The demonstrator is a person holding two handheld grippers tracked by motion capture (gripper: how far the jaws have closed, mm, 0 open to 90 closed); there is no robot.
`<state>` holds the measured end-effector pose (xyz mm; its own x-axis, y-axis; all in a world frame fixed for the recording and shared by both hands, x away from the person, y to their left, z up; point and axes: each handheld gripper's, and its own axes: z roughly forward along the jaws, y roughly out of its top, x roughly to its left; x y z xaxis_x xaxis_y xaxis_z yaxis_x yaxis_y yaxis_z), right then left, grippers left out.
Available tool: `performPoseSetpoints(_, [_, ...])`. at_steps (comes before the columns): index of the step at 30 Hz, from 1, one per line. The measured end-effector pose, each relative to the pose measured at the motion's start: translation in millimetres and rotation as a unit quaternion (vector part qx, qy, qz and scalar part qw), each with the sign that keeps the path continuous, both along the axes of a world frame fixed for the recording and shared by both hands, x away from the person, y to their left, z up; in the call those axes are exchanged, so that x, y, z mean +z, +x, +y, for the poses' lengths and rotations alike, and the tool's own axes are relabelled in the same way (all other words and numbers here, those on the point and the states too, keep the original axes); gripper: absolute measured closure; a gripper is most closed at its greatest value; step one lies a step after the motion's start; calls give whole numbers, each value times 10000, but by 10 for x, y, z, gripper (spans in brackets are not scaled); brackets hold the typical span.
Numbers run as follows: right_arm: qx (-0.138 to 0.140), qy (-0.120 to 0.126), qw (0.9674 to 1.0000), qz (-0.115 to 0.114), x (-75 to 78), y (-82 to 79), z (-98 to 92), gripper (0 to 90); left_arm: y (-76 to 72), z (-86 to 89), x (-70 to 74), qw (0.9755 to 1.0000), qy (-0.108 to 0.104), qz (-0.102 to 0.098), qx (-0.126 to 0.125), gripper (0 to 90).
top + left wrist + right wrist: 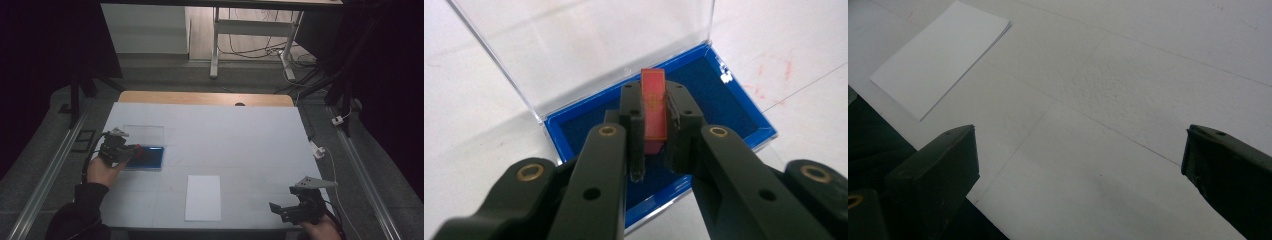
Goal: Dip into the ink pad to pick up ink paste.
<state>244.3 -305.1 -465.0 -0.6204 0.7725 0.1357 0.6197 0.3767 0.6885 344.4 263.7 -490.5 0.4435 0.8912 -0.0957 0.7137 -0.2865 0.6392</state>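
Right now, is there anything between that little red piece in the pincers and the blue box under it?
Nothing visible. The left gripper is shut on the red piece and holds it over the blue box. The clear lid stands open behind it, and the blue lining that shows below looks bare.

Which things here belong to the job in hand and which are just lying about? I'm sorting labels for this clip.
In the job:
- left gripper, shut on the red block
- open blue case below it, clear lid up

Lying about:
- white paper sheet
- right gripper, open and empty
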Motion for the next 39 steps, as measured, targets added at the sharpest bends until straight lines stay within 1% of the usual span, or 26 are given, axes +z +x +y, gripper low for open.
performPoseSetpoints(4, [2, -11, 10000, -3, 3, -4, 2, 22, -31, 4, 19, 10000, -41, -17, -27, 801])
performPoseSetpoints(9, [4, 4, 10000, -11, 2, -5, 3, 21, -80, -1, 69, 9998, -129, -115, -87, 800])
performPoseSetpoints(13, [15, -5, 10000, -31, 4, -9, 4, 22, -134, -11, 106, 9996, -136, -172, -174, 800])
performPoseSetpoints(18, [32, -22, 10000, -42, 6, -13, 7, 22, -232, 0, 180, 9988, -294, -327, -220, 800])
performPoseSetpoints(21, [33, -21, 10000, -54, 6, -14, 8, 22, -284, -5, 229, 9981, -346, -411, -306, 800])
performPoseSetpoints(28, [27, -16, 10000, -55, 7, -15, 6, 22, -386, -79, 340, 9964, -386, -567, -502, 799])
performPoseSetpoints(31, [28, -15, 10000, -46, 6, -12, 4, 21, -412, -116, 359, 9958, -392, -577, -600, 799])
performPoseSetpoints(34, [19, -10, 10000, -50, 4, -14, 5, 22, -426, -154, 369, 9957, -365, -545, -656, 799])
performPoseSetpoints(37, [27, 3, 10000, -72, 5, -17, -1, 22, -457, -208, 406, 9944, -426, -576, -774, 800])
performPoseSetpoints(39, [25, 7, 10000, -72, 5, -15, -2, 22, -476, -253, 432, 9937, -419, -607, -842, 800])
